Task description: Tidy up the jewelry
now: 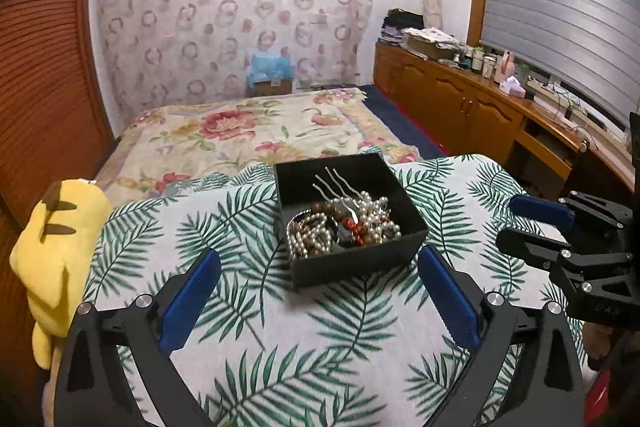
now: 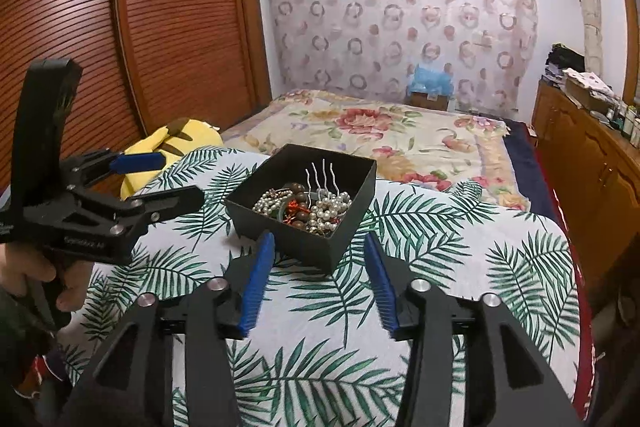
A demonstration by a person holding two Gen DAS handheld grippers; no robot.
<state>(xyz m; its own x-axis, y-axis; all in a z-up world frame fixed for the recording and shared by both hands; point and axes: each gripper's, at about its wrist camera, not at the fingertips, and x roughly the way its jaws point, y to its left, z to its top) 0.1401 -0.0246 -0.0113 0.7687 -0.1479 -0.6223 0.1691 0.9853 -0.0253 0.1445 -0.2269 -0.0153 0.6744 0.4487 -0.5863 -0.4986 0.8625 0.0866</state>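
Observation:
A black open box (image 1: 360, 261) stands on a leaf-print cloth (image 1: 280, 327). It holds pearl strands (image 1: 310, 237), brown wooden beads (image 1: 334, 209), red beads and a silver hair comb (image 1: 334, 185). My left gripper (image 1: 320, 259) is open and empty, just short of the box's near wall. My right gripper (image 2: 320, 241) is open and empty, its tips at the near corner of the box (image 2: 320, 247). The same jewelry (image 2: 316, 205) shows in the right wrist view. Each gripper shows in the other's view: the right one (image 1: 520, 223) and the left one (image 2: 176, 179).
A yellow plush toy (image 1: 60, 251) lies at the cloth's left edge. A bed with a floral cover (image 1: 248, 131) lies beyond the box. A wooden cabinet (image 1: 460, 95) with clutter runs along the right wall. A slatted wooden wardrobe (image 2: 120, 27) is on the left.

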